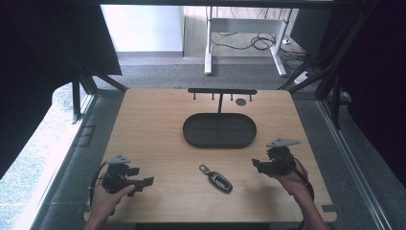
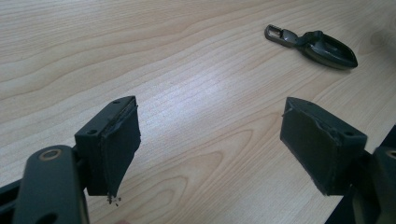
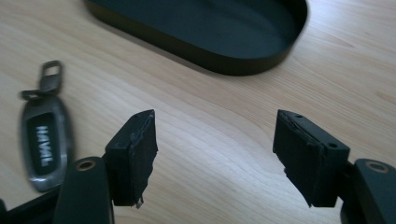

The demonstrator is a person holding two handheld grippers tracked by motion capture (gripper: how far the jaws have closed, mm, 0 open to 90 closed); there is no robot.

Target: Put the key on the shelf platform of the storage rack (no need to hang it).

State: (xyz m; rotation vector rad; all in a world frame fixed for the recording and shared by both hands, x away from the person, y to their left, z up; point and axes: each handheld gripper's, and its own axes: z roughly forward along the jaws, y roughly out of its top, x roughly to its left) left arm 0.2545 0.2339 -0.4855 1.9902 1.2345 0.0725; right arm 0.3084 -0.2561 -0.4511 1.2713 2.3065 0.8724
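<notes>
A dark car key fob [image 1: 217, 178] with a metal clip lies flat on the wooden table [image 1: 153, 129], near the front and between my two grippers. My left gripper [image 1: 143, 182] rests at the front left, held by a hand, jaws open and pointing toward the fob. In the left gripper view the fob [image 2: 322, 46] lies ahead to the upper right, apart from the open gripper [image 2: 224, 144]. My right gripper [image 1: 257, 165] is at the front right, open with nothing held. In the right gripper view the fob [image 3: 44, 140] lies left of the open gripper [image 3: 217, 154].
A black oval tray [image 1: 219, 131] sits mid-table behind the fob, its rim [image 3: 224, 63] showing ahead in the right gripper view. Behind the tray stands a black T-shaped rack [image 1: 221, 92] with small hooks. Dark frame struts flank the table.
</notes>
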